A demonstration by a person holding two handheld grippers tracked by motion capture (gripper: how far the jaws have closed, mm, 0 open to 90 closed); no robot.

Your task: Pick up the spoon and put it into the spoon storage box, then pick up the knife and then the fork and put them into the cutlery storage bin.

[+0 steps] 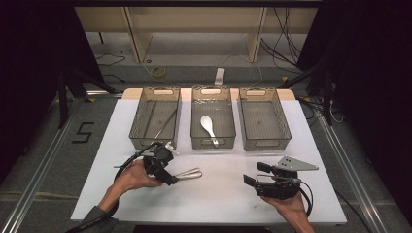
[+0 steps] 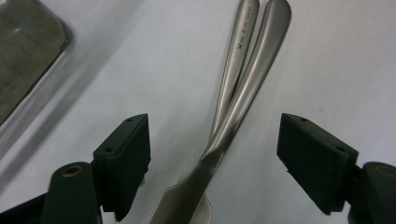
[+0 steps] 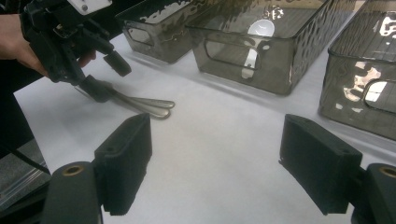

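step: left gripper (image 1: pixel 171 178) fingers open astride two metal handles (image 2: pixel 243 88) on bench | next: close, lift | right gripper (image 1: pixel 254 174) open, idle

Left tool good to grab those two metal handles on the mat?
Probably yes: the left tool straddles the metal handles, jaws open either side, nothing between pads and metal; whether it is low enough is unclear.

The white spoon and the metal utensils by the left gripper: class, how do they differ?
The white spoon lies inside the middle bin; the metal utensils lie on the white table cover. The spoon is white and alone; the utensils are shiny steel, two handles overlapping, between the left gripper's open jaws. All lie flat.
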